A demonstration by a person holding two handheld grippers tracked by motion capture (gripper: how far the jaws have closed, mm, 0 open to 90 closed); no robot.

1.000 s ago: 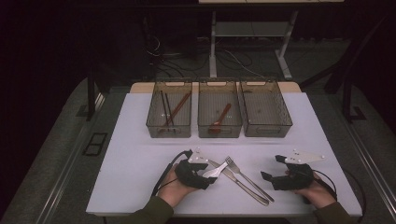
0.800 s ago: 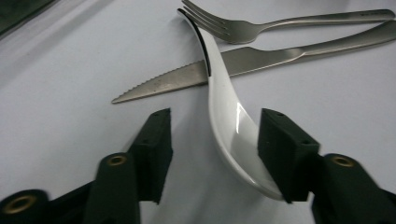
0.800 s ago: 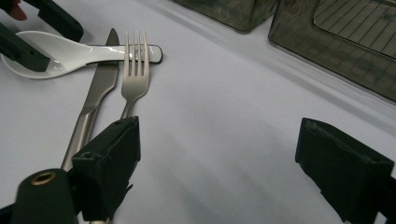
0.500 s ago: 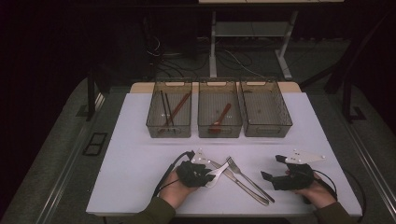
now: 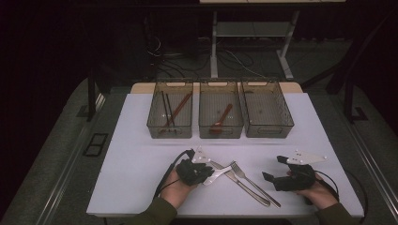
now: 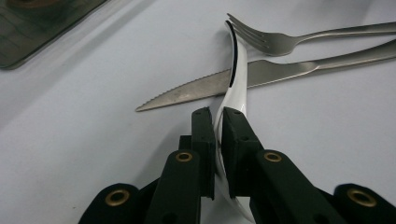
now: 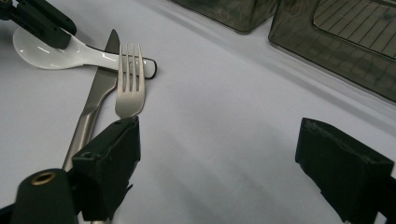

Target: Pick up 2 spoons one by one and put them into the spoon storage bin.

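While the white spoon (image 6: 233, 88) lies on the white desk (image 5: 131, 154) at the person's near edge, it is gripped edge-on between the jaws of the left gripper (image 6: 215, 126), which have just been closing on it. The hold is taken near the bowl end, and the black-edged handle is seen crossing over the blade of a steel knife (image 6: 196, 88), with a fork (image 6: 275, 42) just beside. The spoon is judged to be glazed ceramic or hard plastic: light, stiff, smooth, slippery under the pads, and liable to chip if dropped. A firmer hold could be taken lower on the thick neck, where the sides are nearly flat. The right gripper (image 7: 219, 154) is held near the fork with its jaws spread wide and nothing between them. Three clear bins (image 5: 220, 112) are set farther back on the desk.
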